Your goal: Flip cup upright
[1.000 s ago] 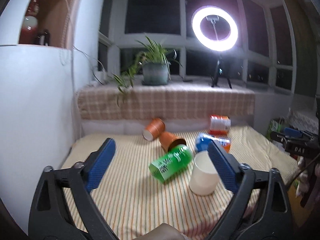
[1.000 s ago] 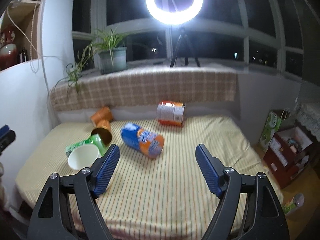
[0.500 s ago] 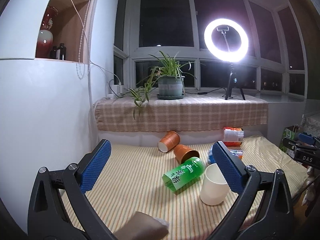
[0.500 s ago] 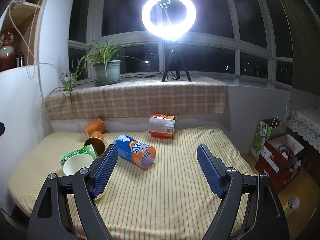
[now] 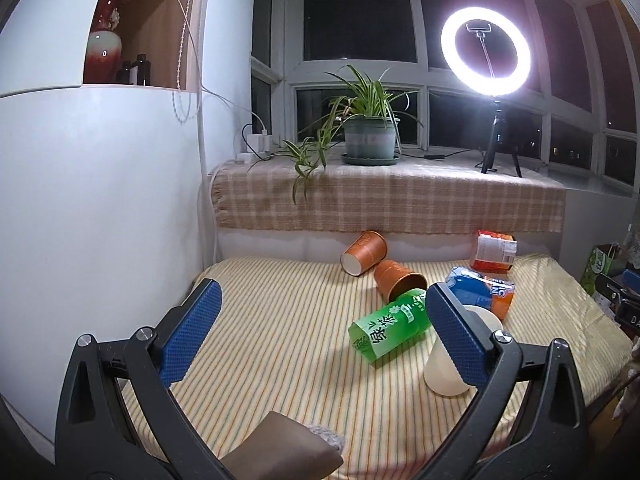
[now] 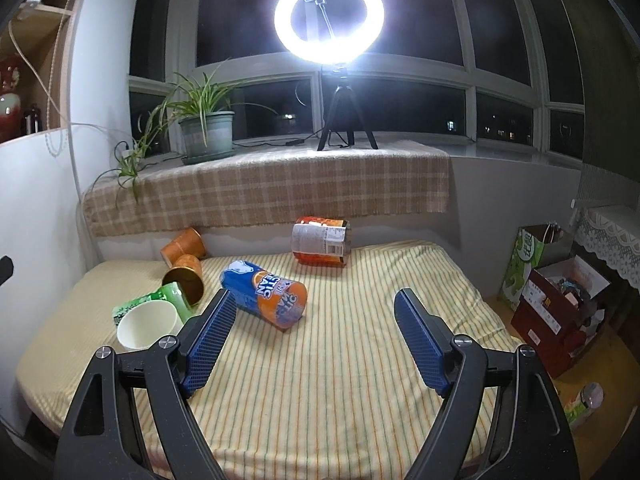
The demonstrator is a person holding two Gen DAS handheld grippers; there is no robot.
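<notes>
The left gripper (image 5: 322, 330) is spread wide and holds nothing, hanging over the near left part of the bed (image 5: 280, 320) with its striped cover. In the left wrist view the white cup (image 5: 446, 376) stands upright, mouth up, at the near right, partly hidden behind the gripper's right finger. Just left of it a green cup (image 5: 390, 330) lies on its side, its far end touching an orange cup (image 5: 398, 278) that also lies tipped over. A second orange cup (image 5: 364, 253) lies farther back against the bed's far edge. A blue and orange can (image 5: 482, 292) lies on its side to the right of them, and a red can (image 5: 494, 251) lies at the far right. A potted plant (image 5: 370, 136) and a ring light (image 5: 486, 51) stand on the window ledge beyond.

The right gripper (image 6: 312, 338) is also wide apart and empty, over the near middle of the bed (image 6: 360, 360). In the right wrist view the white cup (image 6: 146, 326) stands at the near left, open mouth up, touching the green cup (image 6: 176, 302) behind it. The blue and orange can (image 6: 264, 294) lies just past the gripper's left finger. The red can (image 6: 320, 242) lies at the far middle. Boxes (image 6: 560, 308) sit on the floor to the right of the bed.
</notes>
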